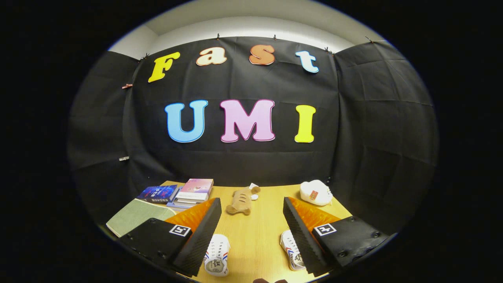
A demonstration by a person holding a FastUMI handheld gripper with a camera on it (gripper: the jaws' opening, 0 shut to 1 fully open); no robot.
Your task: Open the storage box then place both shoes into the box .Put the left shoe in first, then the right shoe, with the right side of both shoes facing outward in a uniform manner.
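Two white shoes with red and blue stripes lie on the wooden table (pixel 259 236), low between my fingers. One shoe (pixel 217 254) rests just inside the left finger (pixel 200 236). The other shoe (pixel 291 251) lies against the inner side of the right finger (pixel 300 236), partly hidden by it. My gripper (pixel 251 214) is open wide, held above the table, with nothing between its fingers.
A brown plush toy (pixel 241 200) lies on the table beyond the fingers. A white plush (pixel 315 192) sits at the back right. Stacked books (pixel 192 192) and a dark book (pixel 158 193) lie at the back left, with a green pad (pixel 135 216) nearer.
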